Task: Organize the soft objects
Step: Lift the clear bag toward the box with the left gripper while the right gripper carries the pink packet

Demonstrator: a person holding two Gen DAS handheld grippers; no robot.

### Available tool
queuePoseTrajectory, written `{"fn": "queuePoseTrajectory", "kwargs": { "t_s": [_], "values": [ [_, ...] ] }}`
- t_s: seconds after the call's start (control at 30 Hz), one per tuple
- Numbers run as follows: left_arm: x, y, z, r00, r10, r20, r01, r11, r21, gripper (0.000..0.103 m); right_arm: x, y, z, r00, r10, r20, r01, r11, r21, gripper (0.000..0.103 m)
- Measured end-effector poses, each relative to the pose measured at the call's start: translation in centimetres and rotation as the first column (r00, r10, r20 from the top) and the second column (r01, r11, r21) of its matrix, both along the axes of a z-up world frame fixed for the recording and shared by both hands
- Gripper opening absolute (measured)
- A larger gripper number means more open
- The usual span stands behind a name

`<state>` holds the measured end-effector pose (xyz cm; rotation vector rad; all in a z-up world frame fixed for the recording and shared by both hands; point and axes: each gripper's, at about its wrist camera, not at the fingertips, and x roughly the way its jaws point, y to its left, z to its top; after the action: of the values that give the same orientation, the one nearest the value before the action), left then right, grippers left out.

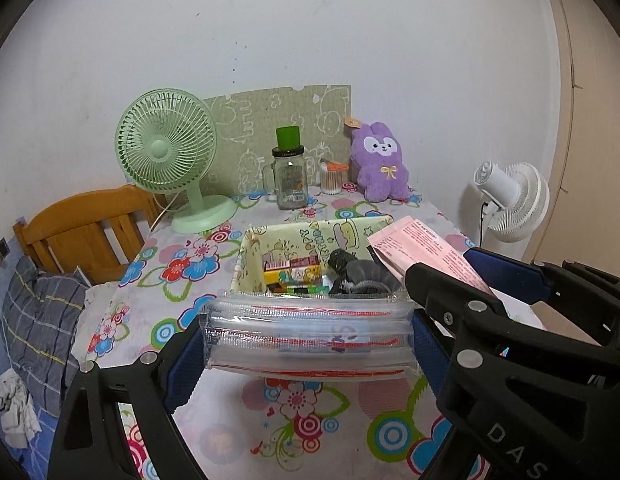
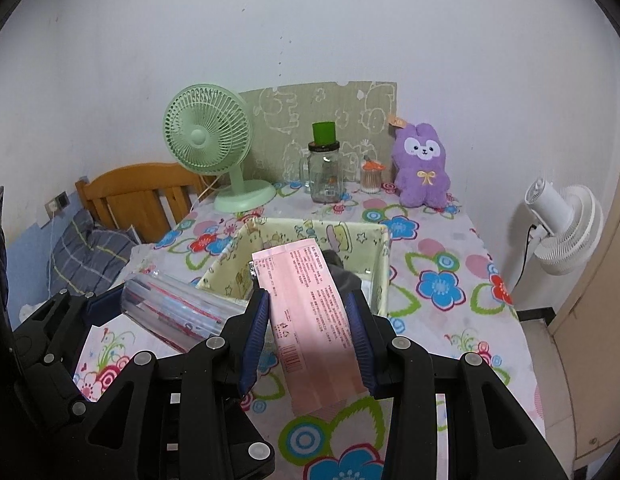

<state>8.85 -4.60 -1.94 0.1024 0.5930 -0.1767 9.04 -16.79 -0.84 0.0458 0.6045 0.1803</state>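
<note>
Above the flowered tablecloth (image 2: 442, 280), just before the fabric basket (image 2: 380, 264), a clear zip pouch (image 1: 305, 332) is being pinched by the left gripper (image 1: 305, 344); a pink packet (image 2: 310, 312) is being clamped by the right gripper (image 2: 310, 320) over the basket's near rim.

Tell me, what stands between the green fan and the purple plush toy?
A glass jar with a green cap and a small cotton-swab container, clearest in the right wrist view.

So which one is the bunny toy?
Look at the far end of the flowery table, by the wall. The bunny toy sits at the right end of the row, beside a small tub of cotton buds. It is the only fluffy purple thing, with a white face and yellow bow.
</note>
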Motion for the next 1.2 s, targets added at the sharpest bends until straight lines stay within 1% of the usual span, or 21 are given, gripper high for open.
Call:
{"fn": "queuePoseTrajectory", "kwargs": {
  "t_s": [0.53, 0.67, 0.93, 1.2],
  "values": [
    [3.1, 0.1, 0.5, 1.0, 0.011, 0.014, -0.011, 1.0, -0.013, 0.094, 3.2, -0.1, 0.6, 1.0, -0.009, 0.019, 0.009, 1.0, 0.007, 0.043],
    [4.2, 0.1, 0.3, 1.0, 0.016, 0.01, -0.016, 1.0, -0.015, 0.094, 4.6, -0.1, 0.4, 1.0, -0.013, 0.013, 0.013, 1.0, 0.013, 0.043],
    [6.3, 0.3, -0.2, 1.0, 0.017, -0.004, -0.017, 0.999, -0.05, 0.094, 6.9, -0.2, 0.0, 1.0, -0.015, 0.008, 0.014, 1.0, 0.011, 0.043],
    [8.4, 0.1, -1.3, 0.999, 0.021, -0.026, -0.022, 0.999, -0.044, 0.095, 8.8, -0.1, -1.0, 1.0, -0.001, -0.016, 0.001, 1.0, -0.003, 0.043]
  ]
}}
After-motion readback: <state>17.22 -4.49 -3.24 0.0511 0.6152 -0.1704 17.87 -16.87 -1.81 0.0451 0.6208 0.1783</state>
